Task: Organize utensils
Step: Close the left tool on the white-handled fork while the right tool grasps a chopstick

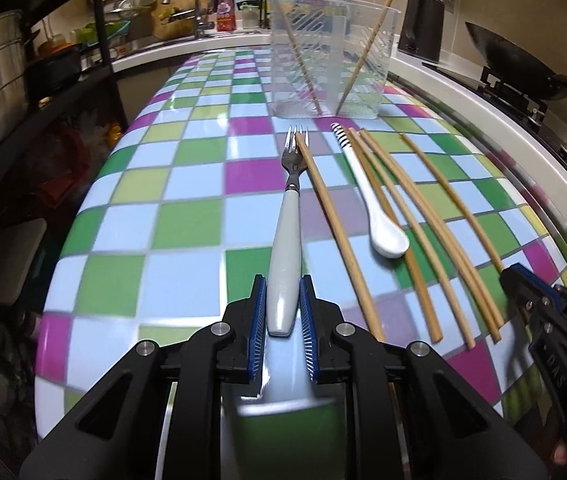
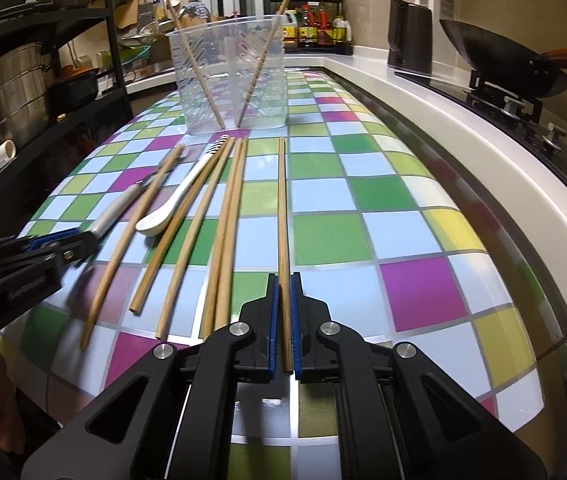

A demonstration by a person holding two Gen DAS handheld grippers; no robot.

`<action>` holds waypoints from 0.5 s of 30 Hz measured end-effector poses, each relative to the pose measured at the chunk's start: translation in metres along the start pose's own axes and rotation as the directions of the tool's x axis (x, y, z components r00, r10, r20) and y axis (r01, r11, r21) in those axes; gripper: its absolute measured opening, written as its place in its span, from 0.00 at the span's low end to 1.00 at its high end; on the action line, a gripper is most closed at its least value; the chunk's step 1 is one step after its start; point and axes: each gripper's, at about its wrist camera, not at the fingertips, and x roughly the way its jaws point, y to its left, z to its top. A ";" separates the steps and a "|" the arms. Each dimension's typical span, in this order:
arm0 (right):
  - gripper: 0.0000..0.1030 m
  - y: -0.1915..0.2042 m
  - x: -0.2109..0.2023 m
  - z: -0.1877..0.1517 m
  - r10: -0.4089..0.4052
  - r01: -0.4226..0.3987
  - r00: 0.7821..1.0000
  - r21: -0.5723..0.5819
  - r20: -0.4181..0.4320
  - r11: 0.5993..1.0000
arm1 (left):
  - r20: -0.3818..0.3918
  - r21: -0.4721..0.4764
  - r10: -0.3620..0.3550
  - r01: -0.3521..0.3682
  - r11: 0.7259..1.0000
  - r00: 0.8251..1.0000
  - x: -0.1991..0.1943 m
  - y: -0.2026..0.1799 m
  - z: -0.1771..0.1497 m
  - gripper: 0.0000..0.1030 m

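**Both hand-held grippers pinching utensils on the checkered desk**

The desk [image 2: 363, 200] is covered in a checked cloth of blue, green, purple and yellow squares. Toward its far end stands a clear plastic utensil holder [image 2: 229, 80] with two chopsticks leaning inside it, crossing outward toward opposite rims.

The left hand-held gripper [image 1: 283, 308] has its blue pads on either side of the pale handle end of a fork [image 1: 285, 240], pinching it; the fork's metal tines point away toward the holder, and a chopstick lies across them at the far end. In the right wrist view this gripper enters from the left edge.

The right hand-held gripper [image 2: 285, 320] is pressed together on the near end of a single chopstick [image 2: 281, 208], which runs straight away from it and lies apart from the others.

Between the two held pieces, a group of loose chopsticks [image 2: 227, 216] lies on the desk, roughly parallel and fanned slightly. A white ceramic spoon [image 1: 379, 216] with a striped handle tip rests among them, bowl toward the cameras, touching the chopstick beside it.
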 end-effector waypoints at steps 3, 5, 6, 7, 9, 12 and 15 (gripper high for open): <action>0.06 -0.003 0.000 0.000 -0.016 0.016 1.000 0.013 0.001 1.000 | -0.002 -0.001 0.010 -0.010 1.000 1.000 -0.004 0.001 -0.005 0.17; 0.07 -0.003 0.000 0.000 -0.017 0.017 1.000 0.012 -0.001 1.000 | 0.003 -0.004 0.003 -0.003 1.000 1.000 -0.003 0.003 -0.004 0.19; 0.07 -0.003 0.000 0.000 -0.018 0.018 1.000 0.011 0.000 1.000 | 0.005 -0.012 0.000 0.000 1.000 1.000 -0.002 0.004 -0.003 0.21; 0.07 -0.003 0.000 0.000 -0.020 0.020 1.000 0.010 0.001 1.000 | 0.008 -0.019 -0.003 0.003 1.000 1.000 -0.001 0.005 -0.003 0.21; 0.07 -0.003 0.000 0.000 -0.020 0.020 1.000 0.009 0.001 1.000 | 0.012 -0.035 -0.009 0.010 0.999 1.000 0.001 0.007 -0.002 0.22; 0.07 -0.003 0.000 -0.001 -0.014 0.014 1.000 0.012 0.002 1.000 | 0.017 -0.056 -0.019 0.020 0.998 1.000 0.003 0.007 0.000 0.22; 0.07 -0.003 -0.001 -0.003 -0.015 0.014 1.000 0.008 0.005 1.000 | 0.025 -0.033 -0.006 0.007 0.999 1.000 0.005 0.001 0.001 0.26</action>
